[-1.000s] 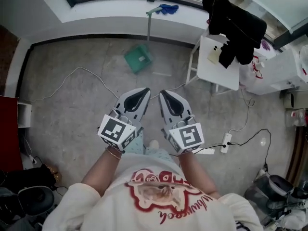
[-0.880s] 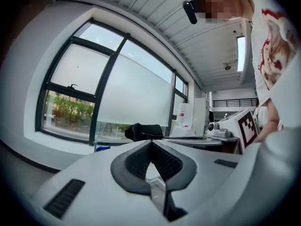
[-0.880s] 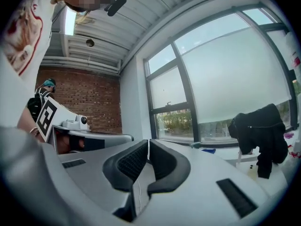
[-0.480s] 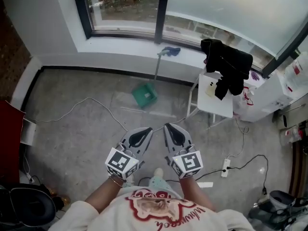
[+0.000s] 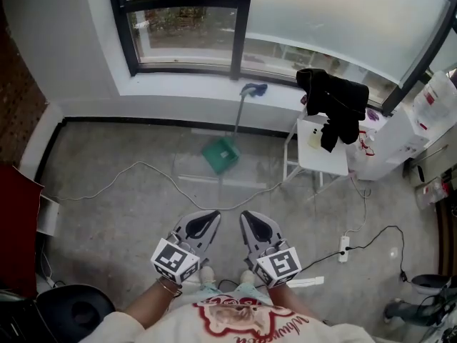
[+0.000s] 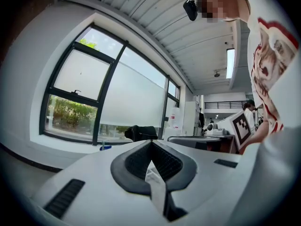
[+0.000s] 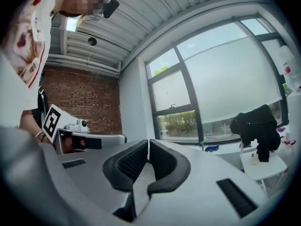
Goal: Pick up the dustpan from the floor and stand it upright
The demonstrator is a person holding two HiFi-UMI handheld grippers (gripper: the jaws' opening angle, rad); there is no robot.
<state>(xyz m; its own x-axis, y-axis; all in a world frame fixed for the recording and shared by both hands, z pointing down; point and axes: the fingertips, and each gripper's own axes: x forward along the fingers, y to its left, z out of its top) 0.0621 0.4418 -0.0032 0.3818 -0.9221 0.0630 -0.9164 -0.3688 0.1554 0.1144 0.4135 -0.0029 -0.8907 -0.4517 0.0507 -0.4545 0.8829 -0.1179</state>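
Observation:
The green dustpan (image 5: 220,154) rests on the grey floor below the window. Its long handle rises to a blue grip (image 5: 253,89) at the white sill, so it stands upright. That blue grip also shows in the left gripper view (image 6: 106,148) and the right gripper view (image 7: 211,148). My left gripper (image 5: 212,216) and right gripper (image 5: 246,216) are held side by side close to the person's body, well back from the dustpan. Both point level toward the window. Each has its jaws shut with nothing between them, as the left gripper (image 6: 150,143) and right gripper (image 7: 147,143) show in their own views.
A white stool (image 5: 323,156) with a black garment (image 5: 333,96) stands right of the dustpan. Cables (image 5: 136,167) trail over the floor, with a power strip (image 5: 345,248) at the right. A red panel (image 5: 16,227) and a black chair (image 5: 71,320) are at the left.
Both grippers have drawn back from the dustpan toward the body and risen, still shut. The head view now takes in the window, and the dustpan looks smaller and farther off.

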